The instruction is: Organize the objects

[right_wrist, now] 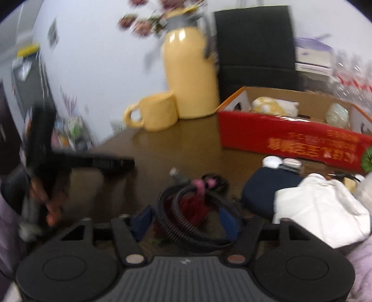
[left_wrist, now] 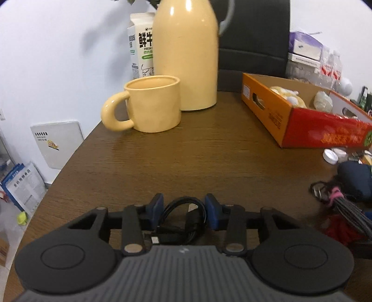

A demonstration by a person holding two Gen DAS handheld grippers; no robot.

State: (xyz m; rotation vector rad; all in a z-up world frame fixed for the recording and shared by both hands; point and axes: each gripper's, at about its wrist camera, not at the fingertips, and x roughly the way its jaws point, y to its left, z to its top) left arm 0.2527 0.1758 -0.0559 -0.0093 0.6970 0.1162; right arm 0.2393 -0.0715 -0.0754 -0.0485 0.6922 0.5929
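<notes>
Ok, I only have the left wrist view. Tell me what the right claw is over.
Observer: The right claw straddles a coiled thick cord tied with a pink band; blur hides whether it grips.
Operator: My left claw has the thin cable. Report what lies right of that cord.
Observer: A white bag, against the dark blue pouch you can see.
Operator: Describe the top of the yellow flask.
Observer: A grey lid, with blurred flowers beside it.
</notes>
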